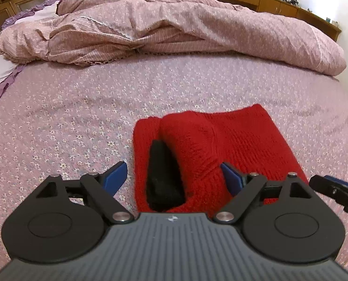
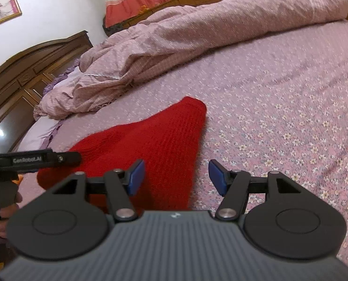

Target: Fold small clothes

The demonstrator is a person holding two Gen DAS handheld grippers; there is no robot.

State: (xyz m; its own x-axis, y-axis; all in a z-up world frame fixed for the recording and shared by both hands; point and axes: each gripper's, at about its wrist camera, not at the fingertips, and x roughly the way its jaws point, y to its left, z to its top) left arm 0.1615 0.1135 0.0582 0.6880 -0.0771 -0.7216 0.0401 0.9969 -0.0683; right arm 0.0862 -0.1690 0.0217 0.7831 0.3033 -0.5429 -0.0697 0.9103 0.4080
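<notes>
Both left gripper [image 1: 174, 178] and right gripper [image 2: 176, 178] wide open, holding nothing, over the red knitted sweater [image 1: 220, 149] on the flowery bedsheet [image 1: 80, 117]; could mess up the soft folds if bumped.

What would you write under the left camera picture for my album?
Open left gripper hovering over a folded red knit on the flowery bedsheet.

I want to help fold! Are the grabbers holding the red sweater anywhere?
No. The left gripper and right gripper are both open above the red sweater, holding nothing.
</notes>
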